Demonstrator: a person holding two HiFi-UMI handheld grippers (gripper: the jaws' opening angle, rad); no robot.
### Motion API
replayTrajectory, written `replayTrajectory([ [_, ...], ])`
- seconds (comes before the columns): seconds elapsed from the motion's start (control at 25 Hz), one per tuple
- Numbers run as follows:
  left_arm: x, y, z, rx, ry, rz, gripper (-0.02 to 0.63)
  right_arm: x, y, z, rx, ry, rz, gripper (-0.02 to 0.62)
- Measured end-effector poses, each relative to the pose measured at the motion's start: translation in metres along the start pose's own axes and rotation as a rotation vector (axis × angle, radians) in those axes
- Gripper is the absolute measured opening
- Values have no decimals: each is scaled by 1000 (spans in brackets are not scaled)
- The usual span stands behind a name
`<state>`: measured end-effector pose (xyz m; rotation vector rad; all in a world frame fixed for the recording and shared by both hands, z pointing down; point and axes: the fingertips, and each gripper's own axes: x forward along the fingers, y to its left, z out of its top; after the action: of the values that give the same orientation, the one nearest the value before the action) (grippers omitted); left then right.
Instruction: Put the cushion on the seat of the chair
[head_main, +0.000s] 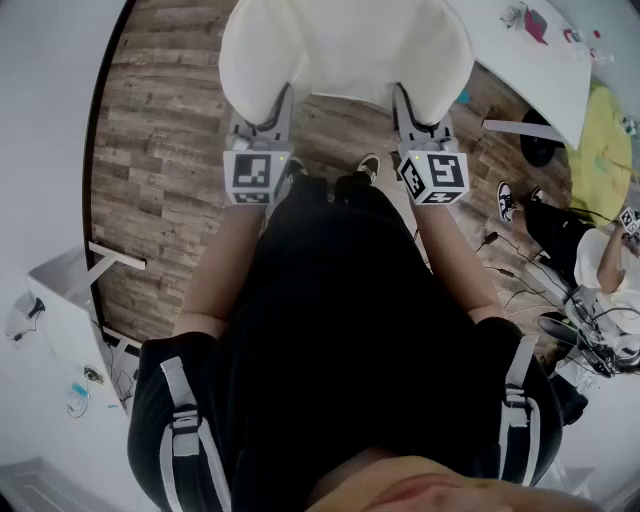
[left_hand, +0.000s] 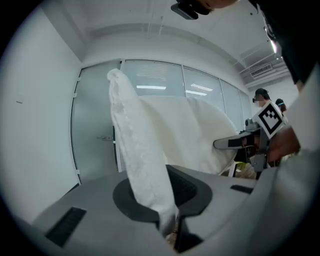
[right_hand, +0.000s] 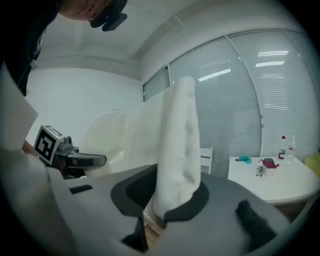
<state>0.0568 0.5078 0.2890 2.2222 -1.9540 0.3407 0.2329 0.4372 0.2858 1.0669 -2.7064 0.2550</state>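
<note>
Here we hold the cushion (head_main: 345, 45) at top centre, left gripper (head_main: 281, 108) and right gripper (head_main: 404, 108) each clamped on its near edge. Open wooden floor (head_main: 160, 150) shows at left, a white table (head_main: 525, 70) upper right.

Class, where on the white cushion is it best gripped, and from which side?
The near edge of the cushion, toward its two corners, coming from the person's side, as the left gripper and right gripper do. It is wide and soft; two spread grips likely stop it folding.
</note>
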Motion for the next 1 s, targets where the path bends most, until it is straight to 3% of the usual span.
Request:
replayTrajectory([
  [0.6,-20,39,-4,-2,-3,-46,58,11,43,3,20,-2,-44,51],
  [1.0,-5,58,-1,16,-4,-83,58,29,42,5,38,-9,-80,51],
])
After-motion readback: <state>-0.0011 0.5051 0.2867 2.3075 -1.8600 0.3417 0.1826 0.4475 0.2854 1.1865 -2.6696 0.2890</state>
